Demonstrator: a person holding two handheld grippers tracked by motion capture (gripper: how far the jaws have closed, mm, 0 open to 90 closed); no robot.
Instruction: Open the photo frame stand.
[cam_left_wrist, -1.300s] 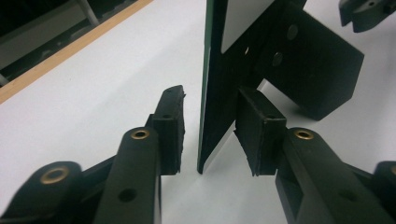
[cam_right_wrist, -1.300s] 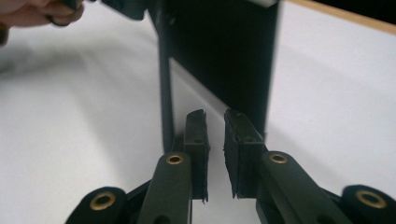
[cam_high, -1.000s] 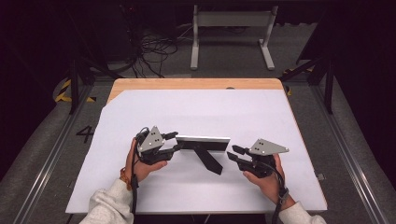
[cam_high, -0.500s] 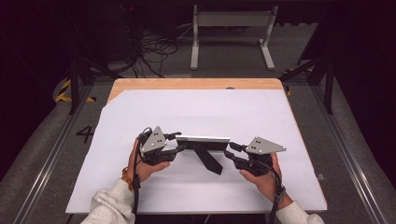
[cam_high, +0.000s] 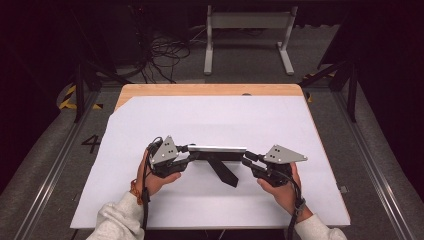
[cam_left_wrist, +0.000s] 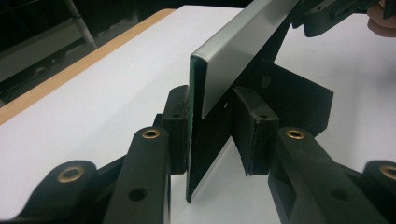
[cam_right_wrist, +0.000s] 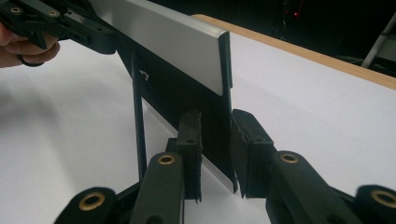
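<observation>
Your left gripper (cam_high: 184, 153) and right gripper (cam_high: 248, 161) sit at opp. ends of the silver-and-black panel (cam_high: 217, 149), centre of the white table (cam_high: 210, 120), near side. Both jaw sets have just been closing w/ the panel's end between the pads. Left pads (cam_left_wrist: 179, 121): one touches, other stands just off; right pads (cam_right_wrist: 247, 140) flank the edge closely, contact unclear.

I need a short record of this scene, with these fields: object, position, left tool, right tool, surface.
object: silver panel with a black prop leg
position: standing on the white sheet, leg toward the person
left tool: jaws around the panel's left end, just been closing; firm press unclear
right tool: jaws around the panel's right end, just been closing; firm press unclear
surface: white sheet over a wooden table
</observation>
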